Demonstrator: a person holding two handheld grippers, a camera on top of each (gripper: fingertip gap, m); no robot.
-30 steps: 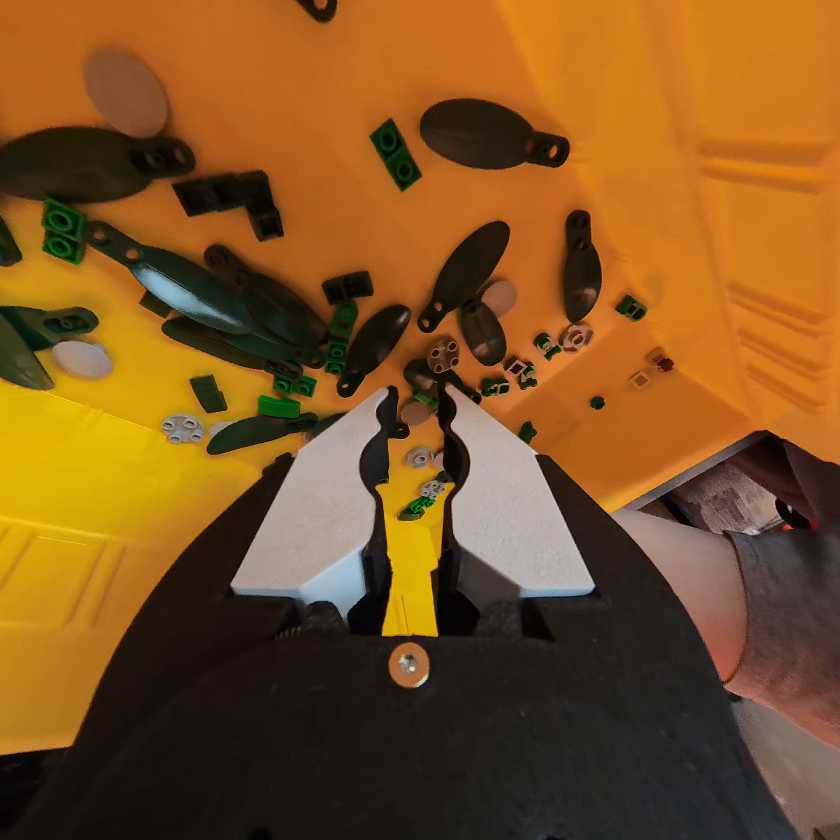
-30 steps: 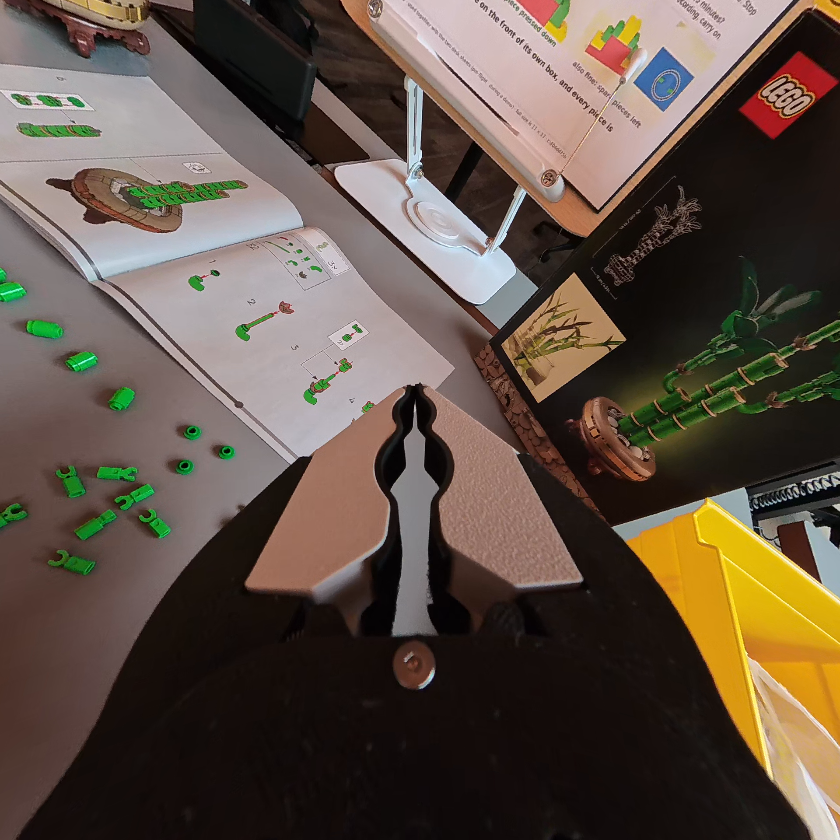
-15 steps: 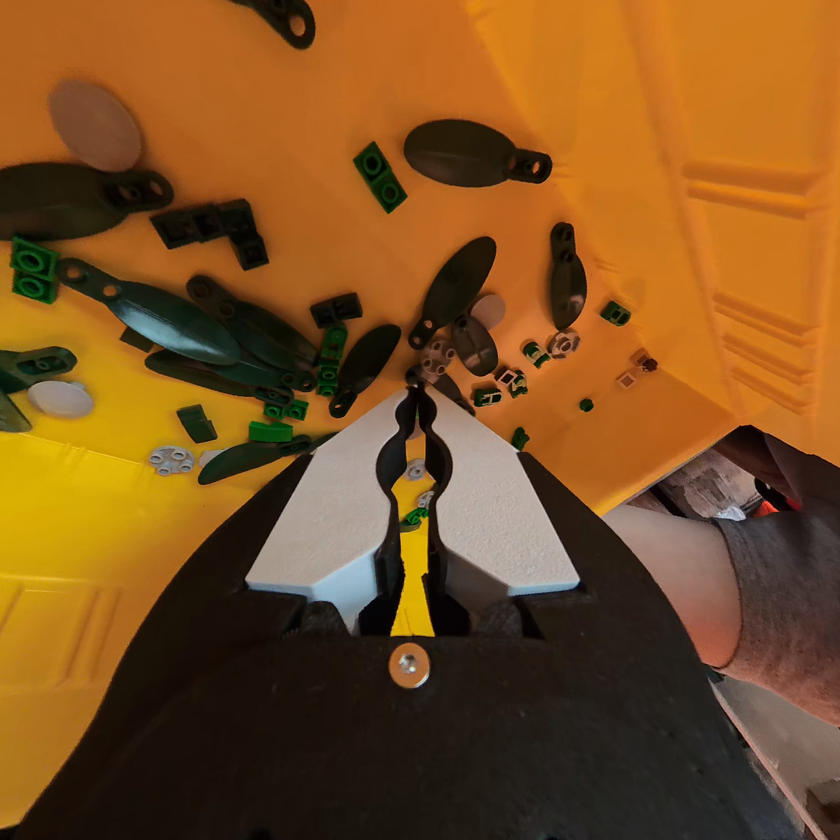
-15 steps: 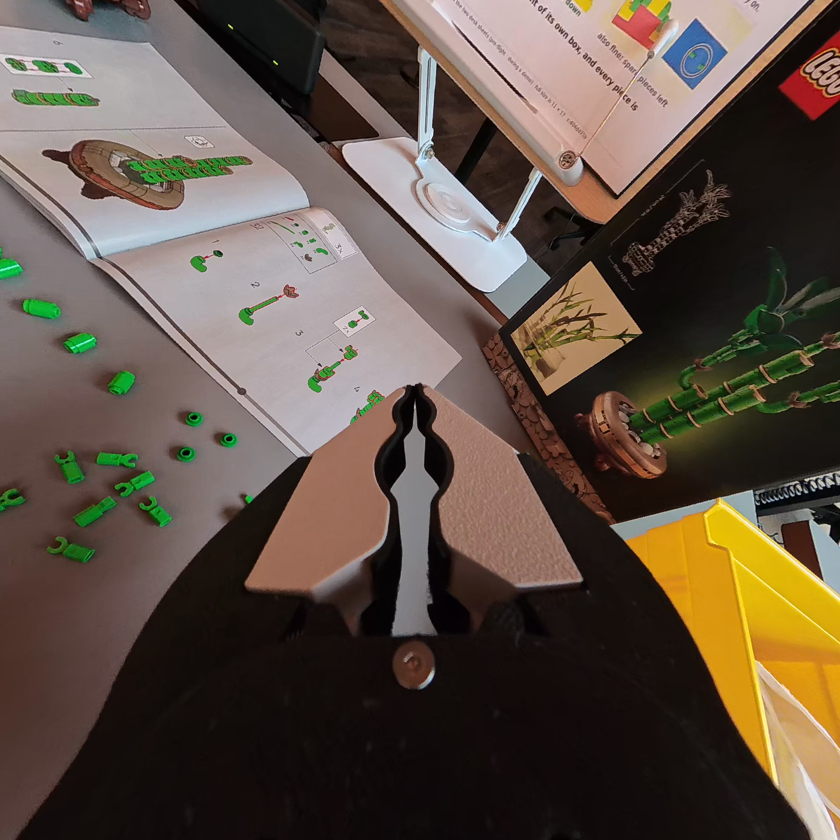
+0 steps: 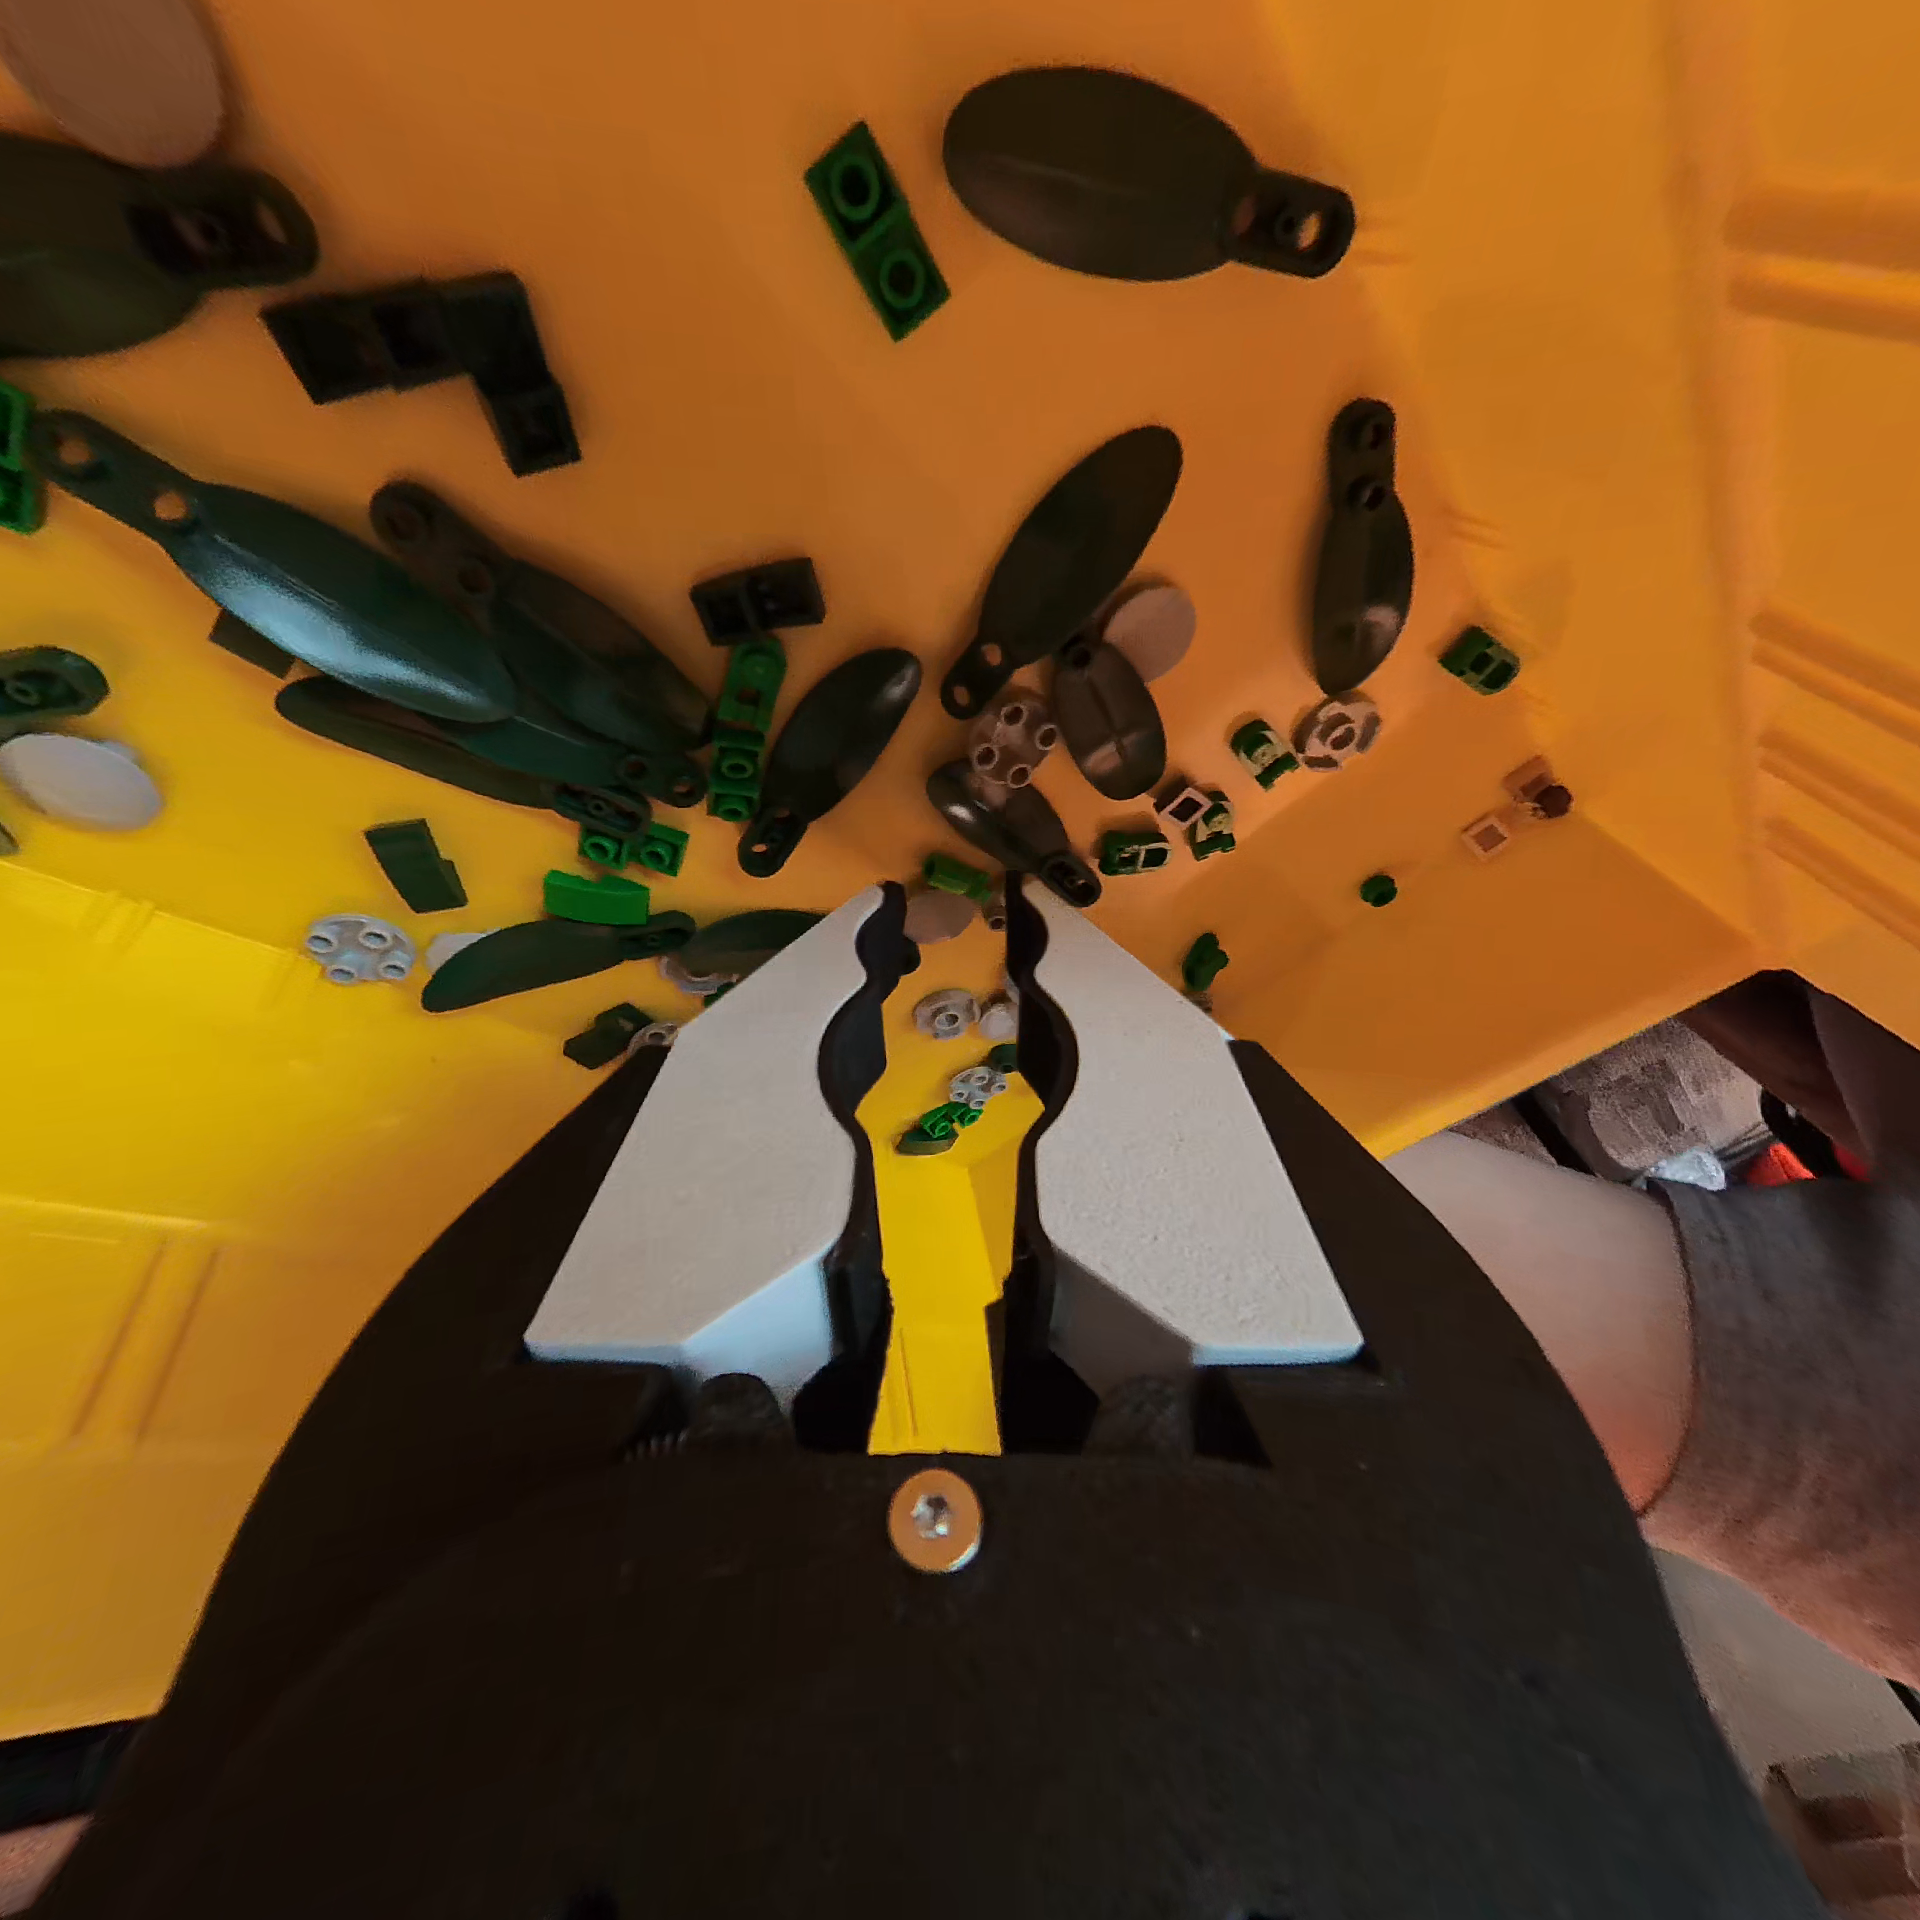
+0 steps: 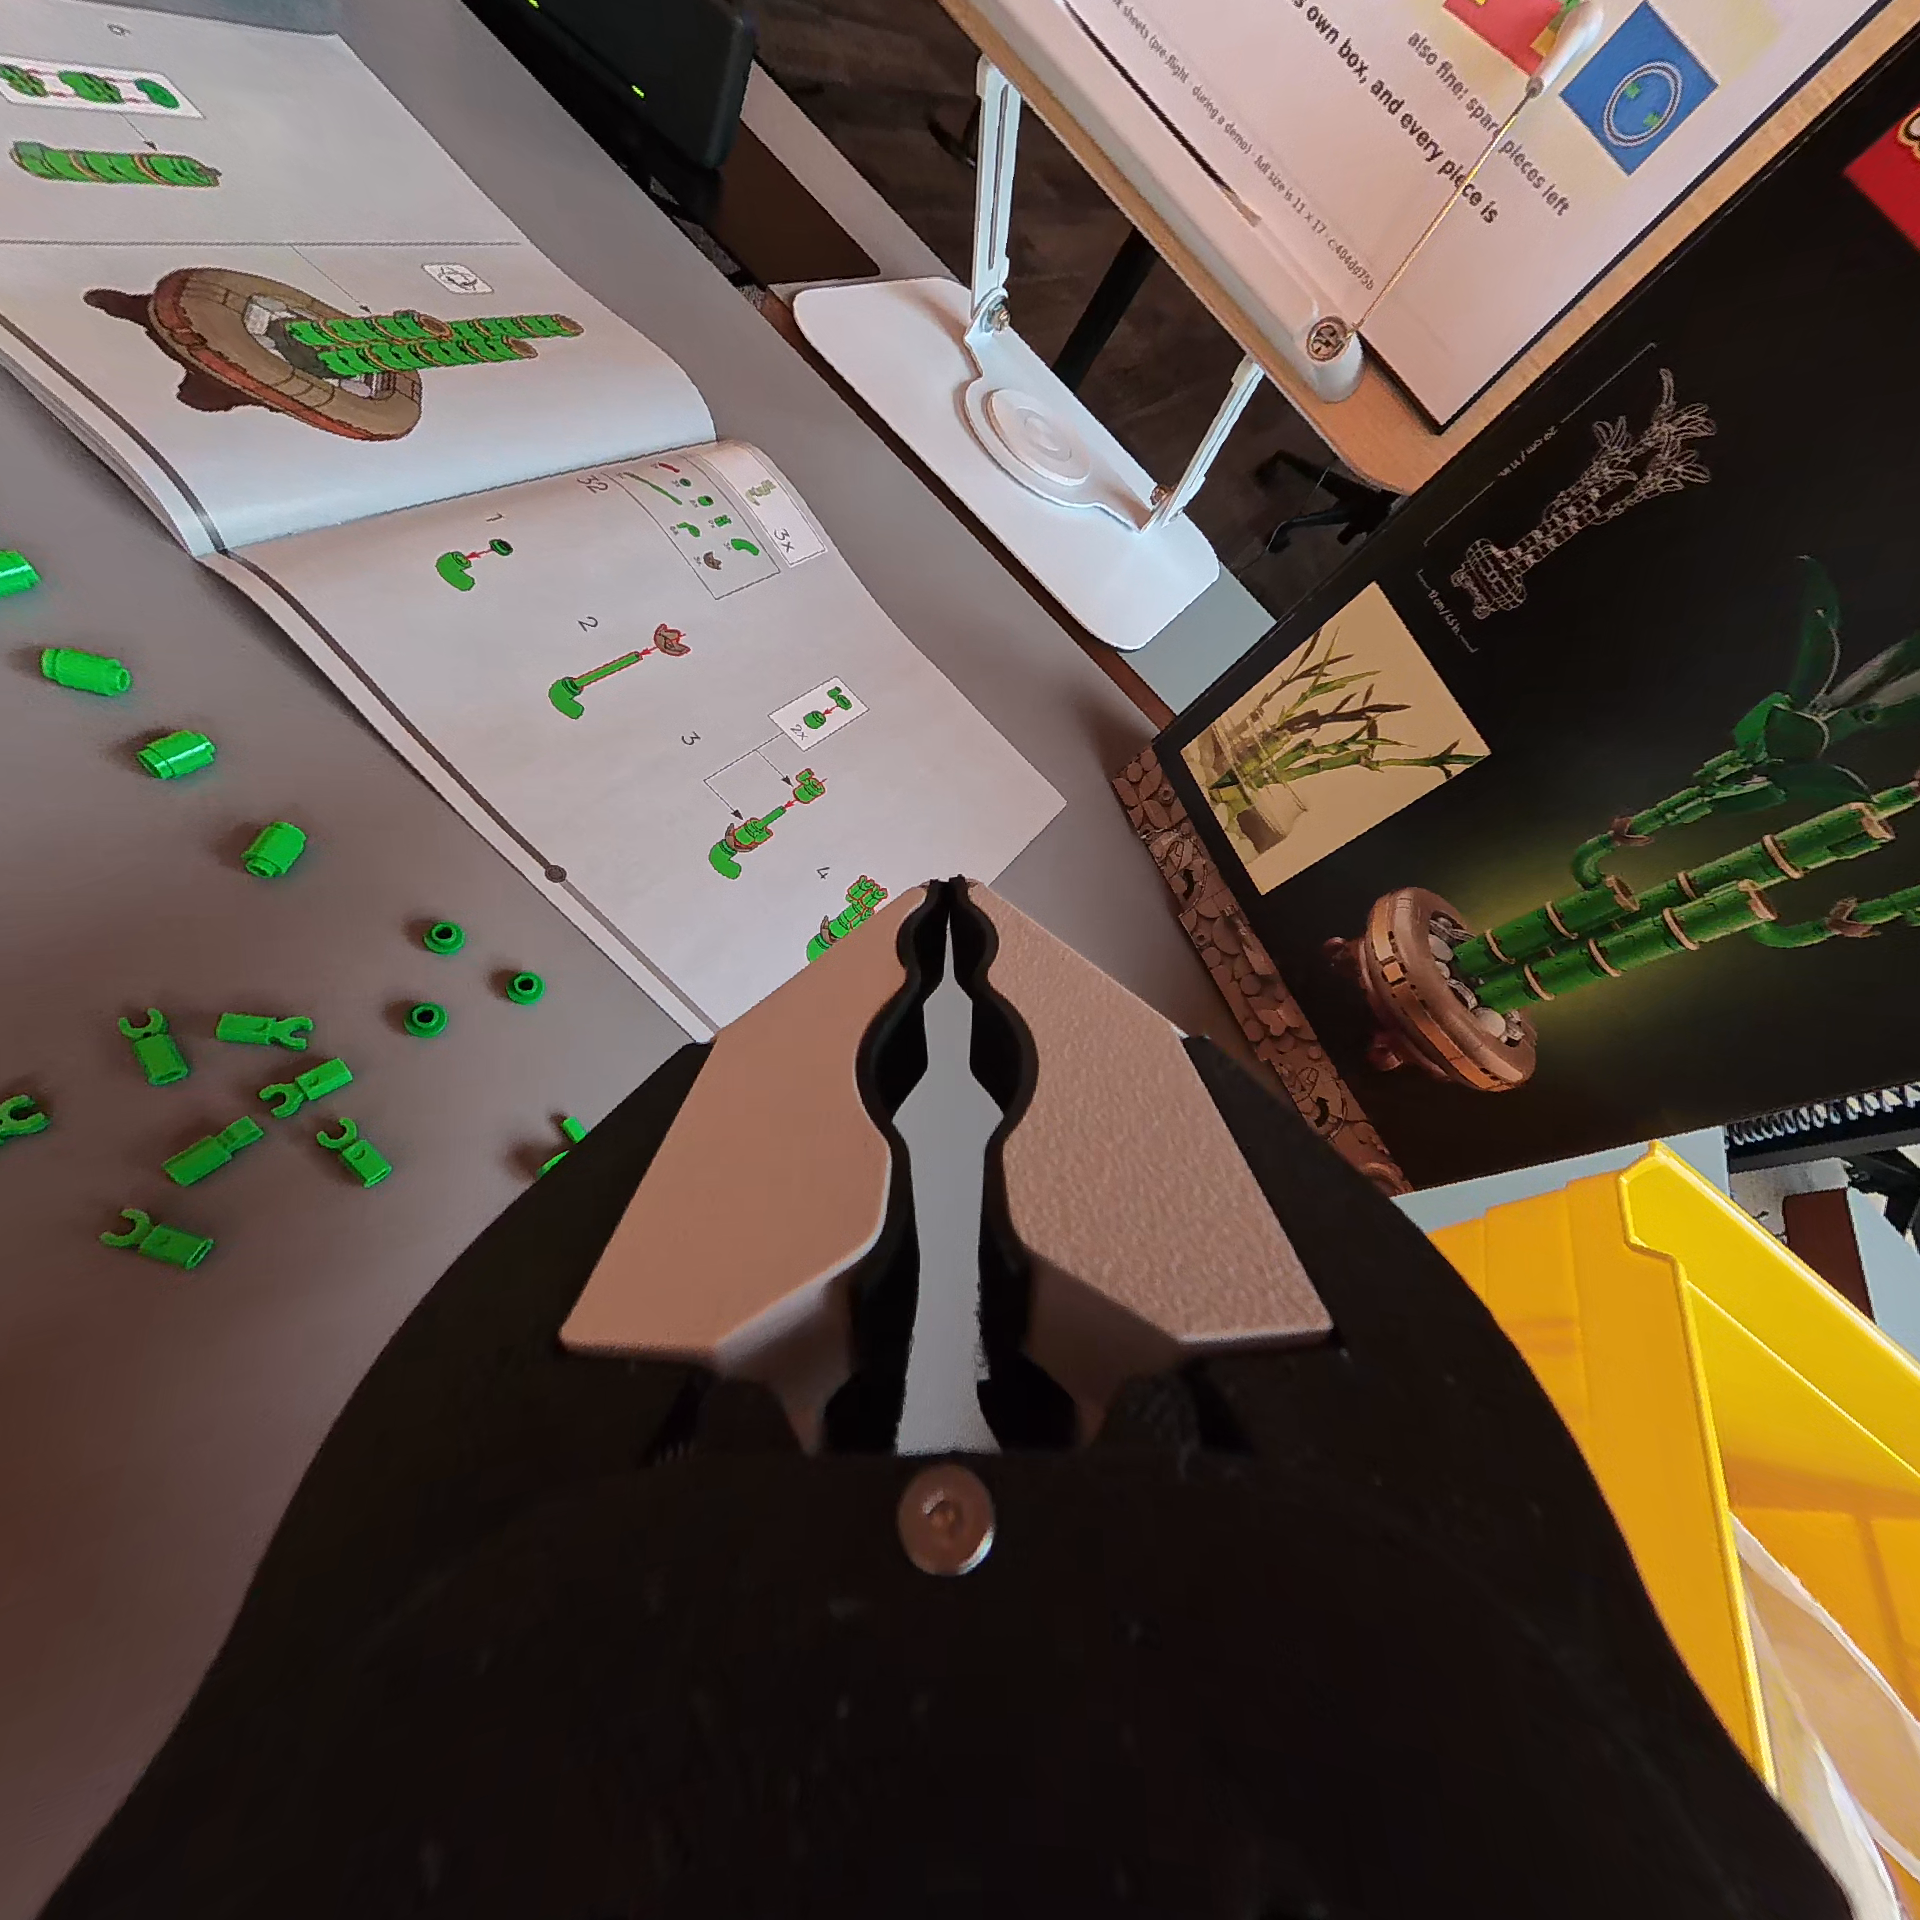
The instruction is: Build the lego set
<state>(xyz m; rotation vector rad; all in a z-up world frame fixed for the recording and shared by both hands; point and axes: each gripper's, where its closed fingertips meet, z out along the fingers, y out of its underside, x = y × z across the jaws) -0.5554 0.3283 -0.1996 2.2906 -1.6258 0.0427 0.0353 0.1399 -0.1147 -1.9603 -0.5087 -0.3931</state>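
From the left wrist view, the left gripper point(image 5: 951, 899) reaches down into the yellow bin point(image 5: 1558, 436), its jaws a little apart with nothing between them. Loose pieces litter the bin floor: dark green leaf pieces point(image 5: 1060, 551), a dark corner plate point(image 5: 436, 348), a bright green two-stud plate point(image 5: 876, 231) and small grey round plates point(image 5: 1013, 743). Straight beyond the tips lie a small bright green piece point(image 5: 958, 878) and a pale round tile point(image 5: 938, 916), the tile showing in the gap itself. I cannot tell which piece is wanted, but whatever it is lies dead ahead of the open jaws, so the pick looks like a short push forward and a squeeze. A sleeved forearm point(image 5: 1704, 1351) shows outside the bin's edge at the right.

From the right wrist view, the right gripper point(image 6: 953, 885) hangs over the grey table point(image 6: 125, 1455), jaws together at the tips and holding nothing. Its tips point at the open instruction booklet point(image 6: 623, 582). Bright green clip pieces point(image 6: 260, 1101) and small green rings point(image 6: 447, 938) are scattered to its left, the set's box point(image 6: 1558, 790) stands to the right, and a bin's rim shows at the lower right. The left gripper is plainly the nearer to the bin's pieces; the right is nearer those on the table.
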